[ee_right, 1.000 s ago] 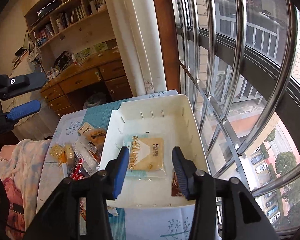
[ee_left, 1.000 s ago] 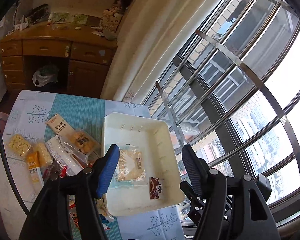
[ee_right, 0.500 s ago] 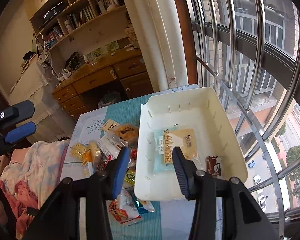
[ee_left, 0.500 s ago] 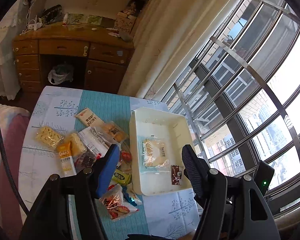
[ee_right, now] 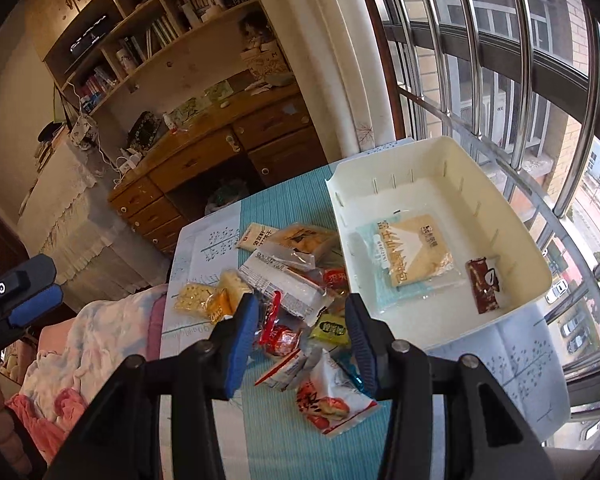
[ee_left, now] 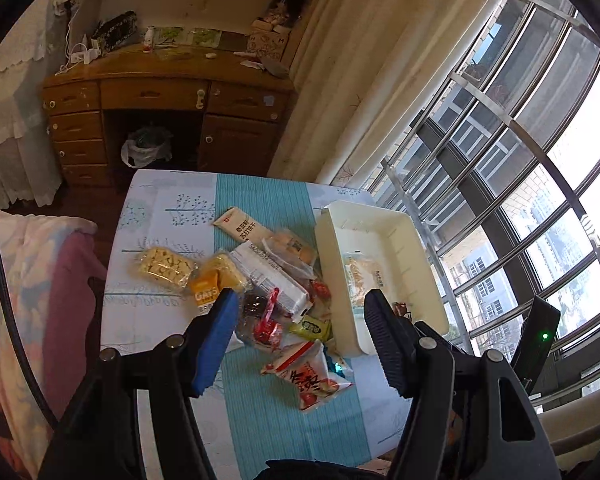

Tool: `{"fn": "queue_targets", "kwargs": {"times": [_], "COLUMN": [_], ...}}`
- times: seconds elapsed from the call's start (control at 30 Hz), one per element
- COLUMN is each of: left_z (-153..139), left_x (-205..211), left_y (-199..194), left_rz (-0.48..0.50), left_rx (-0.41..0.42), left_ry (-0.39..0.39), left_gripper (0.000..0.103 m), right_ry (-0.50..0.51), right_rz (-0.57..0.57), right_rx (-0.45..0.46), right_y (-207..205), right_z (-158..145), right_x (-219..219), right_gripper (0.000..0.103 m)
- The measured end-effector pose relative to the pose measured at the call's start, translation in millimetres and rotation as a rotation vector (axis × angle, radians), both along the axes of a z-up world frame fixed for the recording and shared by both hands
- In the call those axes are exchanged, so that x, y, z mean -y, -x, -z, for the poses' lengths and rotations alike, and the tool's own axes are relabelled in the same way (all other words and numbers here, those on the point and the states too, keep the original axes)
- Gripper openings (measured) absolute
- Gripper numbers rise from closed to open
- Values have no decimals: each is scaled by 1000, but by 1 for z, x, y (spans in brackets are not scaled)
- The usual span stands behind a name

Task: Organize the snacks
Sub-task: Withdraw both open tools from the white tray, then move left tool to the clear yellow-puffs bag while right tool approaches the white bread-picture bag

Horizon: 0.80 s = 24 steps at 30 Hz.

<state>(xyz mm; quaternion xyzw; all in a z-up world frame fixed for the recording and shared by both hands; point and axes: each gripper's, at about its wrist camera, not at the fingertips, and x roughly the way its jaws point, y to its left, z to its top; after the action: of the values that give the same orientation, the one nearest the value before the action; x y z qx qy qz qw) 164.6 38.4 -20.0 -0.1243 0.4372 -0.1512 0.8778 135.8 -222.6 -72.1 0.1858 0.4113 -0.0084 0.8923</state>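
Both tongs gape, empty: left tongs (ee_left: 300, 332), right tongs (ee_right: 302, 330); right view bares bin (ee_right: 516, 220) floor, brown bar (ee_right: 483, 285); left view mostly hides bar.

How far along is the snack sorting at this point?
Early. Done: two items lie in the white bin, a flat bread packet and a small brown bar. In hand: nothing; the left claw and right claw are both open and empty. Left: the pile of snacks on the tablecloth beside the bin.
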Motion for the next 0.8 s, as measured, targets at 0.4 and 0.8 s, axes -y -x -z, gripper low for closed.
{"fn": "queue_targets", "kwargs": {"times": [0.4,0.8], "left_z": [15,63], "left_x": [-54,-79], "left_y": [-7,-30], "left_rz": [95,120], "left_rx": [-30,-137], "left_ry": [-45,-99], "left_gripper": [72,82], "right_ry": [-78,-259], "right_rz": [167,345], "right_rx": [-39,-204], "right_y": [20,39], "right_z": [21,67], "right_x": [-41,-35], "right_gripper": [46,46]}}
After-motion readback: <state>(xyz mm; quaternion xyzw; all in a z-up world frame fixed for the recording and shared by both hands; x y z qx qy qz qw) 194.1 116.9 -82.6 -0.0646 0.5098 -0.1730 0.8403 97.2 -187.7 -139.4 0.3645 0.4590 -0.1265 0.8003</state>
